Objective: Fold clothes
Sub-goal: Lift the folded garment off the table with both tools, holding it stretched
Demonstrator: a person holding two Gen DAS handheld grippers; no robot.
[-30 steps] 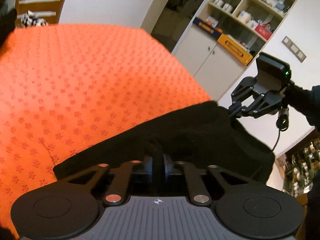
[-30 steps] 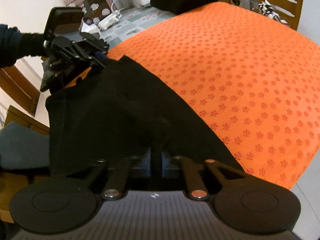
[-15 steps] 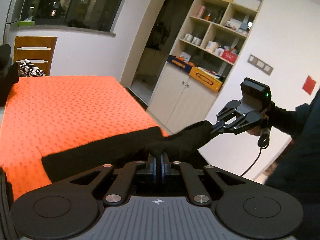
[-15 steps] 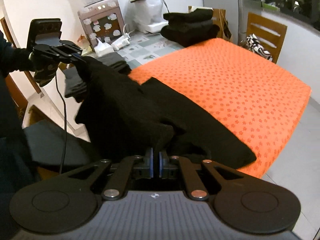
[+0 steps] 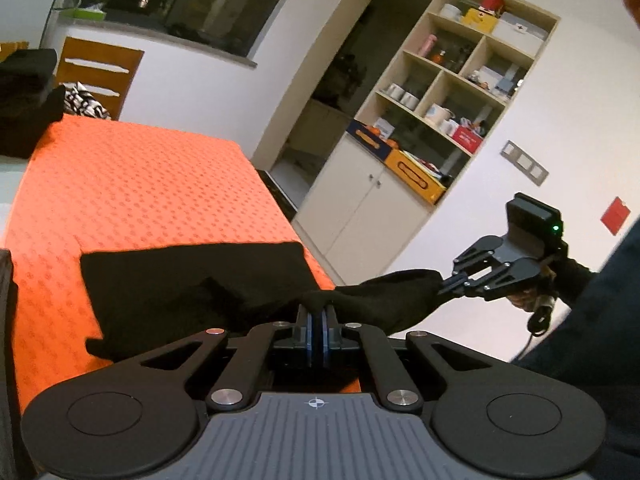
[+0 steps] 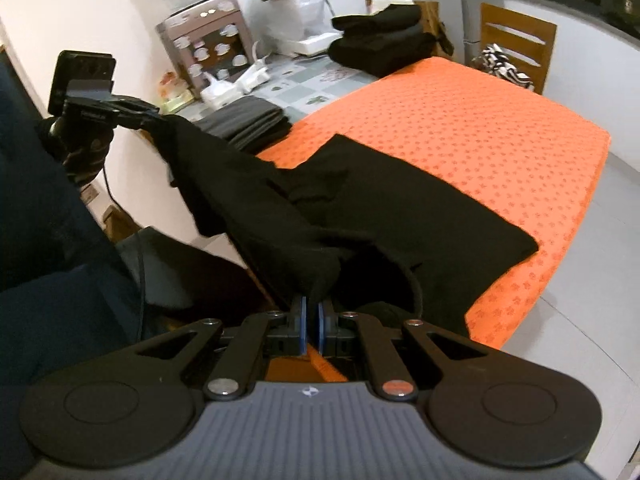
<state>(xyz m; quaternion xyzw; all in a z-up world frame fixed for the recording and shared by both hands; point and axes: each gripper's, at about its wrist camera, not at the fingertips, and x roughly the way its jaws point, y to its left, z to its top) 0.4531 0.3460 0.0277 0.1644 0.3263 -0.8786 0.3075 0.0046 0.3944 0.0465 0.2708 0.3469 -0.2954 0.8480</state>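
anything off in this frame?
Nothing damaged or spilled. The garment lies half on the orange table, its near edge lifted and bunched between both grippers, mid-fold.

A table [image 6: 500,128] under an orange cloth with a small flower print carries a black garment [image 6: 420,208], its far part lying flat on the near corner, the near edge lifted off.

Left wrist view looks close along its own fingers [image 5: 304,330] toward the shelves [image 5: 452,92]. Right wrist view faces oppositely, toward the chair [image 6: 516,46]. Both share the orange table [image 5: 132,188] and black garment [image 6: 400,200].
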